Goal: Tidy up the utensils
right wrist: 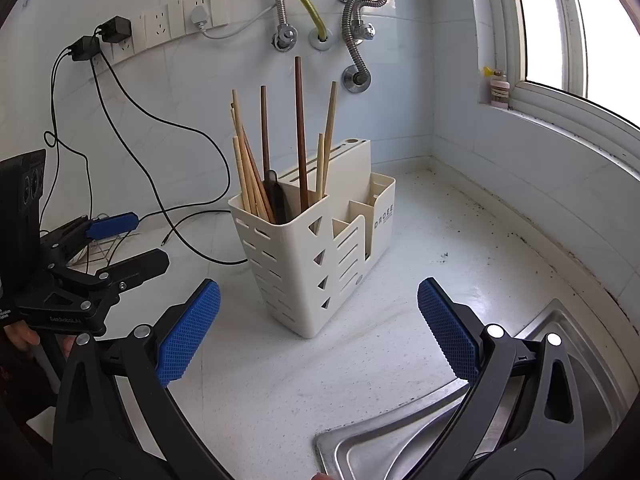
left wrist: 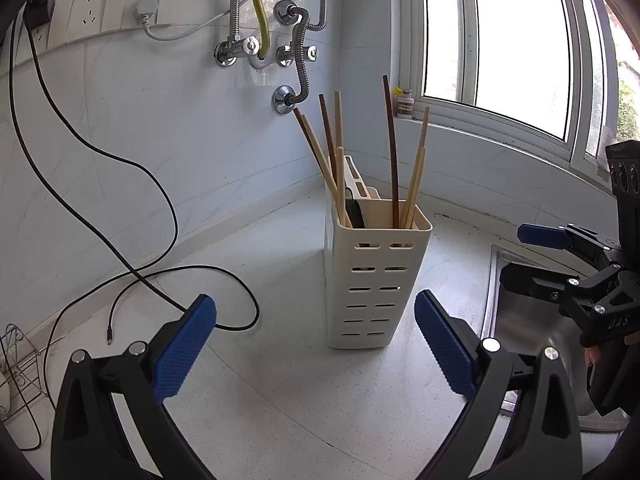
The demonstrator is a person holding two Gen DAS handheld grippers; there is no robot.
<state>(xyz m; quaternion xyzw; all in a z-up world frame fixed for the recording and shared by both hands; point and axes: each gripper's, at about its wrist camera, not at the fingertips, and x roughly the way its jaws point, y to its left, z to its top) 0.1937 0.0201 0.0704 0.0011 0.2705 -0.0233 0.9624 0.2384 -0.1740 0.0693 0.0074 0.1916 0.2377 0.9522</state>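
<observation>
Left gripper (left wrist: 316,344) and right gripper (right wrist: 320,332) both spread, empty; utensil holder (left wrist: 376,276) with chopsticks (left wrist: 416,176) stands ahead of each.

the cream utensil holder (right wrist: 316,264) stands alone on the white counter (right wrist: 256,392), with bare counter on every side of it. chopsticks (right wrist: 256,168) fan out above its front compartment, crowding any approach from straight above. behind it, hoses and valves (left wrist: 296,52) jut from the wall. a black cable (left wrist: 168,280) loops over the counter to its left. the sink (right wrist: 560,344) drops away to the right. the left gripper (left wrist: 316,344) and right gripper (right wrist: 320,336) both hover with jaws wide apart.
</observation>
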